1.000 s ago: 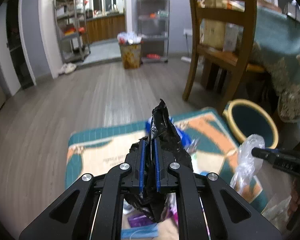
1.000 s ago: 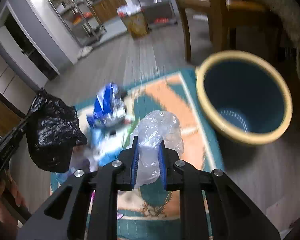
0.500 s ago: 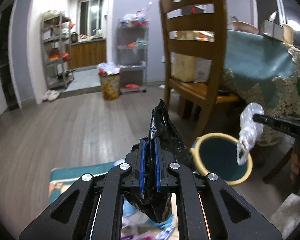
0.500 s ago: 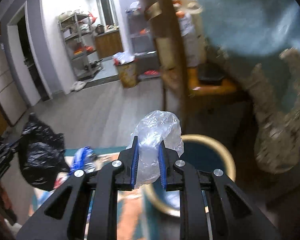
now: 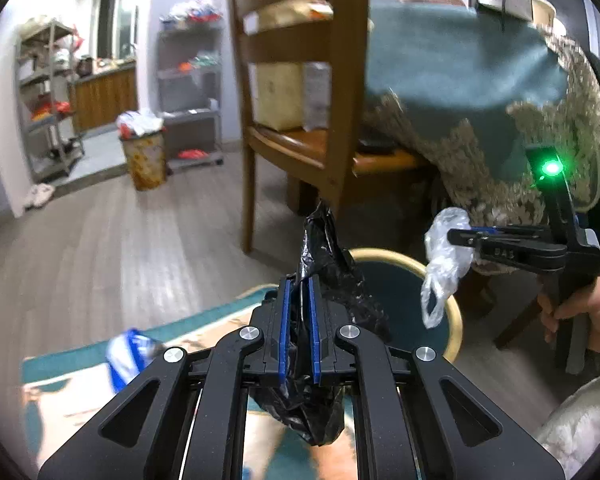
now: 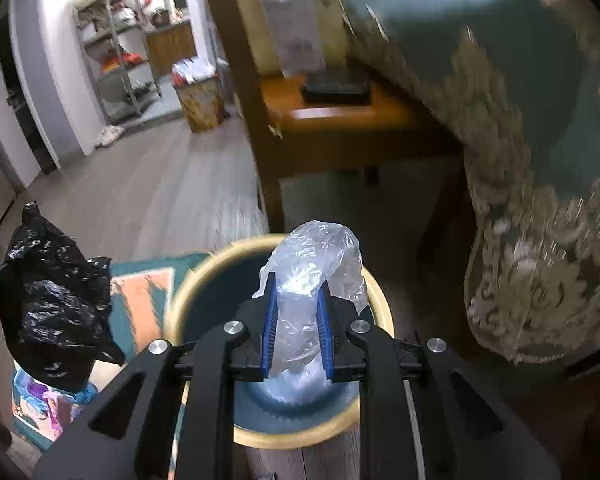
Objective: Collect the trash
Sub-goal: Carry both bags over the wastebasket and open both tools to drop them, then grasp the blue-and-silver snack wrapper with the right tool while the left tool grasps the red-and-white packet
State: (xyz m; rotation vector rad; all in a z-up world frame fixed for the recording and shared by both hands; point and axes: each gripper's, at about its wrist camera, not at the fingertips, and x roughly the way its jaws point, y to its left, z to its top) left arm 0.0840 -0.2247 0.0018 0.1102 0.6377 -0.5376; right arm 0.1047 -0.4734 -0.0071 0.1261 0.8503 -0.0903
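Observation:
My left gripper (image 5: 299, 292) is shut on a crumpled black plastic bag (image 5: 332, 268), which sticks up between the blue pads and hangs below them. That black bag (image 6: 56, 296) also hangs at the left of the right wrist view. My right gripper (image 6: 297, 300) is shut on a clear plastic bag (image 6: 312, 264) and is held right over the open mouth of a teal bin with a yellow rim (image 6: 188, 280). In the left wrist view the bin (image 5: 404, 280) lies just beyond the black bag, and the right gripper (image 5: 456, 236) holds the clear bag (image 5: 444, 264) above its right rim.
A teal and orange rug (image 5: 204, 320) with a blue wrapper (image 5: 126, 354) and other litter (image 6: 48, 400) lies left of the bin. A wooden chair (image 5: 300, 80) and a table draped in a teal cloth (image 5: 480, 80) stand close behind. A full bin (image 5: 144, 152) stands far back.
Both grippers have swung right from over the littered rug to the bin, each keeping its bag. The right one now hangs over the bin's mouth, and the chair and table look much closer.

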